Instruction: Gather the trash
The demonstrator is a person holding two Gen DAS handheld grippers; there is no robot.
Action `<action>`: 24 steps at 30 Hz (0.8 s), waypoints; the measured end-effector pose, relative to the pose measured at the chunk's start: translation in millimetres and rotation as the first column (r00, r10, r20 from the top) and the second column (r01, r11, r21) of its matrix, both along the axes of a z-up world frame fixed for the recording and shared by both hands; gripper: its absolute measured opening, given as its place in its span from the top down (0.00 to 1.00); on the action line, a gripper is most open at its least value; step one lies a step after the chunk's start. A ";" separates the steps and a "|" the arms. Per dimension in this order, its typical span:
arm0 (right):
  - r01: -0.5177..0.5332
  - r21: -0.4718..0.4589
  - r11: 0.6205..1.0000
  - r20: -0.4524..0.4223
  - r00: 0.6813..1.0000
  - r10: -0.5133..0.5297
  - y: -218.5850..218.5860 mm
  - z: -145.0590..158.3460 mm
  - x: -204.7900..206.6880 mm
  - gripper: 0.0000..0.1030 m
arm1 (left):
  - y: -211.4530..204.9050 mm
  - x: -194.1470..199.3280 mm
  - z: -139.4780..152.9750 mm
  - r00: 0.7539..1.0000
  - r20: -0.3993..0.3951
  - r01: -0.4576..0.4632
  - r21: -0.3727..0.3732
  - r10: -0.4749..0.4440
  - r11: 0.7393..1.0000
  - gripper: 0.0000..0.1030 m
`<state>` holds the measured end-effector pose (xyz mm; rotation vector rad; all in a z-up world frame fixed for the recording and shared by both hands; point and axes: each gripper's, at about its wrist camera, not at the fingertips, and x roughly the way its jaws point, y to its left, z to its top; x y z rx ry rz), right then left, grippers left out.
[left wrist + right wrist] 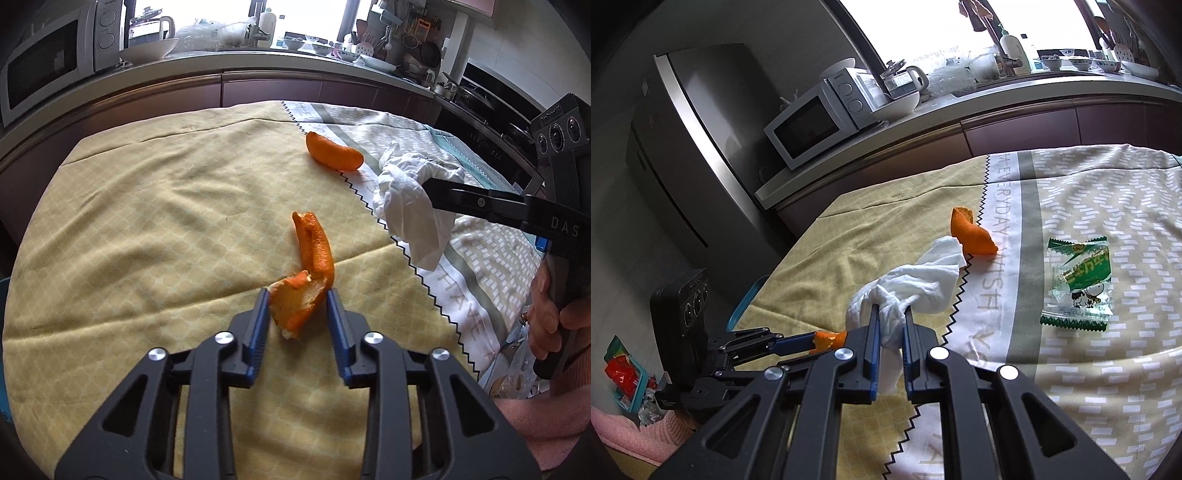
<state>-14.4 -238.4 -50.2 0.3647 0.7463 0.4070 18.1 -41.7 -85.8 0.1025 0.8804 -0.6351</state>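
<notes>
A curled strip of orange peel [314,254] lies on the yellow cloth, and its near end sits between the blue pads of my left gripper [297,295]. Both pads touch that end. From the right wrist view, the left gripper [816,338] shows with peel [827,339] at its tips. My right gripper [890,310] is shut on a crumpled white tissue [923,284] held just above the cloth; it appears as the right gripper [430,184] with the tissue [406,206] in the left wrist view. A second peel piece [334,153] [973,236] lies farther back.
A green and clear candy wrapper [1078,284] lies on the patterned cloth [1108,387] to the right. A teal bin [628,380] with trash stands on the floor at the left. A counter with a microwave [809,125] runs behind the table.
</notes>
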 end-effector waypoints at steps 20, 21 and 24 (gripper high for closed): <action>-0.107 0.008 0.994 0.041 0.993 0.106 41.5 13.2 15.4 0.91 | 37.9 -16.1 41.3 0.992 0.091 -0.083 -0.063 0.088 0.995 0.89; -0.114 0.006 0.993 0.044 0.993 0.113 45.0 14.2 16.3 0.91 | 41.6 -17.1 43.3 0.991 0.094 -0.091 -0.066 0.097 0.994 0.89; -0.134 0.008 0.991 0.046 0.990 0.134 54.5 15.9 19.6 0.91 | 52.9 -19.2 47.7 0.987 0.103 -0.114 -0.069 0.121 0.991 0.89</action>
